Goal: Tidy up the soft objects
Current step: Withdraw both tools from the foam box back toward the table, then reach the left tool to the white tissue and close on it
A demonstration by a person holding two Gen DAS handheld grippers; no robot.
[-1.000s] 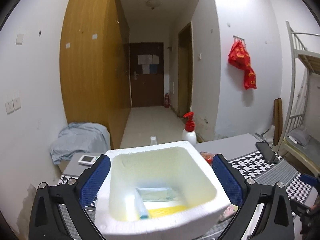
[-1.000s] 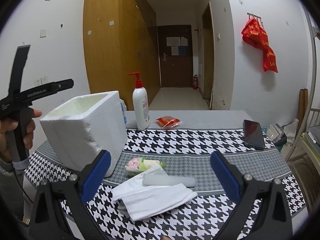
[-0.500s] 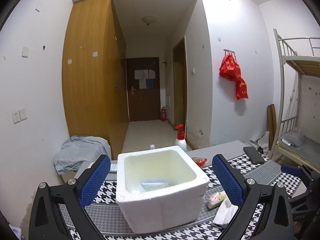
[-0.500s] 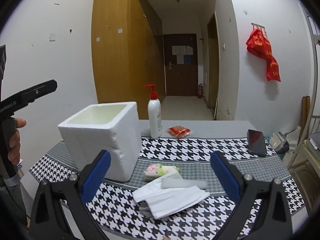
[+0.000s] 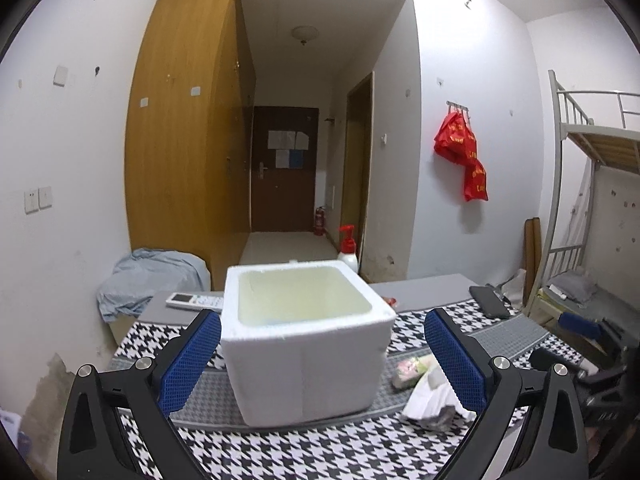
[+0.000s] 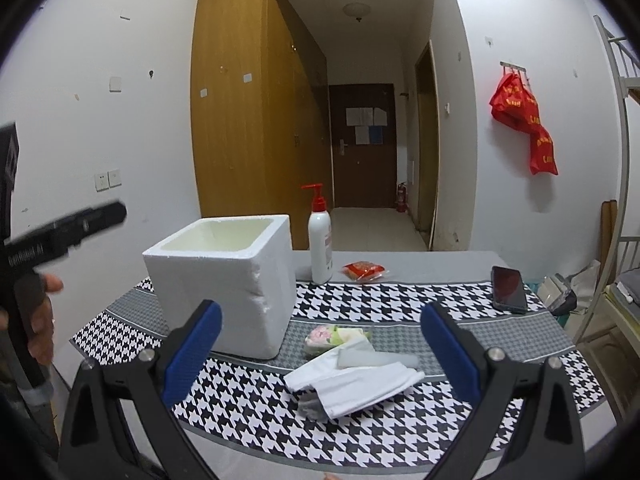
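A white foam box (image 5: 304,336) (image 6: 224,280) stands on the houndstooth tablecloth, its inside mostly hidden from here. Right of it lie a pink-and-green soft packet (image 6: 334,338) (image 5: 408,369), a pale tube (image 6: 376,359) and a white folded cloth (image 6: 356,386) (image 5: 430,398). My left gripper (image 5: 322,354) is open, held back from the box's near face with nothing in it. My right gripper (image 6: 320,344) is open too, hovering short of the packet and cloth. The left tool's black body (image 6: 60,232), held by a hand, shows at the left of the right wrist view.
A pump bottle with a red top (image 6: 320,248), a red snack packet (image 6: 364,270) and a black phone (image 6: 508,288) lie farther back on the table (image 6: 420,264). A remote (image 5: 194,301) rests behind the box. A bunk bed (image 5: 592,208) stands at the right.
Both grippers have pulled back and away from the table. The left gripper, earlier right over the box's opening, now sits well short of the box. Both stay open.
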